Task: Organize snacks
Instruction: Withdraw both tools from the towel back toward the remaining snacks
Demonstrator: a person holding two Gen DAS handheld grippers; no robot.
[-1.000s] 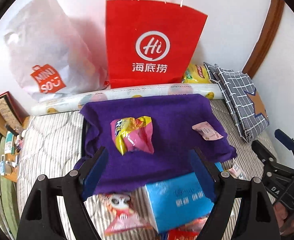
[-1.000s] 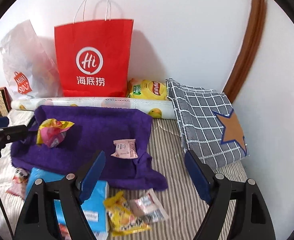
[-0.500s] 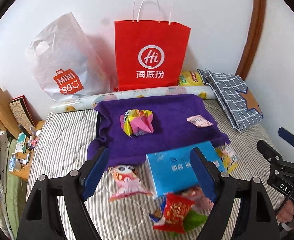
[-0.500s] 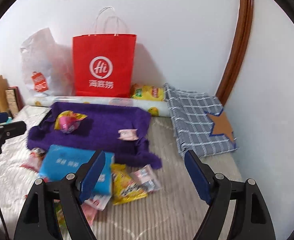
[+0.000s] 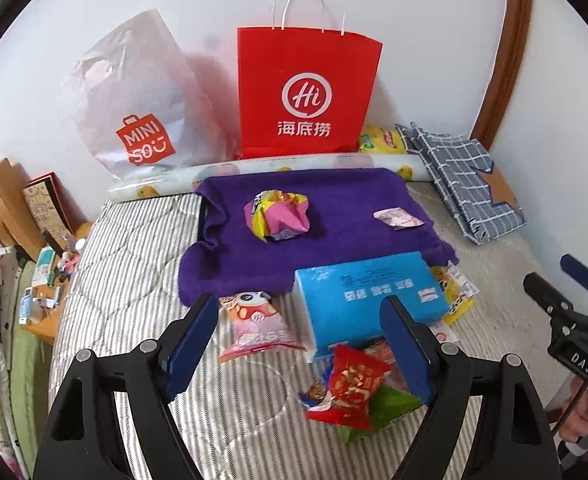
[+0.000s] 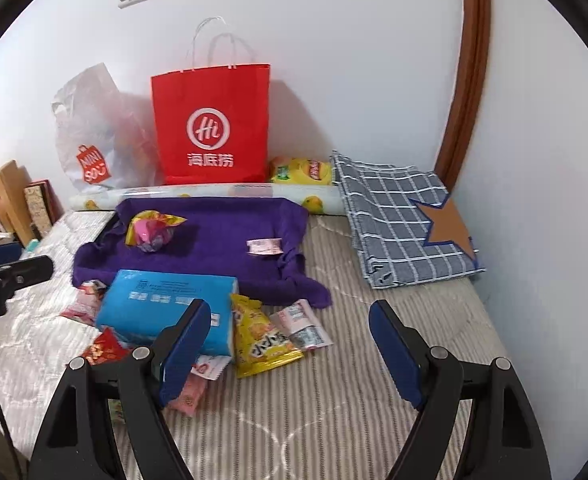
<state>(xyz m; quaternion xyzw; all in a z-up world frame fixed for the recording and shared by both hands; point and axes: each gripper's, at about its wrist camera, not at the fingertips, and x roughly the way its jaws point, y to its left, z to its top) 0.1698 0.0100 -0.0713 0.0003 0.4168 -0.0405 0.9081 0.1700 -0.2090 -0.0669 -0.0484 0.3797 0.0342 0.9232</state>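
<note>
Snack packets lie scattered on a striped bed (image 5: 133, 264). A purple towel (image 5: 334, 240) carries a crumpled yellow-pink packet (image 5: 279, 216) and a small pink sachet (image 5: 398, 218). In front of it lie a blue tissue pack (image 5: 368, 300), a pink packet (image 5: 257, 326) and a red packet (image 5: 354, 384). In the right wrist view a yellow packet (image 6: 259, 336) and a pink-white sachet (image 6: 304, 326) lie beside the tissue pack (image 6: 165, 304). My left gripper (image 5: 300, 340) hangs open above the pink and red packets, holding nothing. The right gripper (image 6: 289, 344) is open over bare bedding.
A red paper bag (image 5: 308, 92) and a white plastic bag (image 5: 141, 104) stand against the wall behind a rolled mat (image 5: 253, 168). A yellow chip bag (image 6: 300, 170) and a folded checked cloth (image 6: 406, 220) sit at the back right. A cluttered wooden bedside shelf (image 5: 41, 280) is at the left.
Both grippers have pulled back from the towel, so more of the bed and the front packets show. Their jaws stayed equally wide.
</note>
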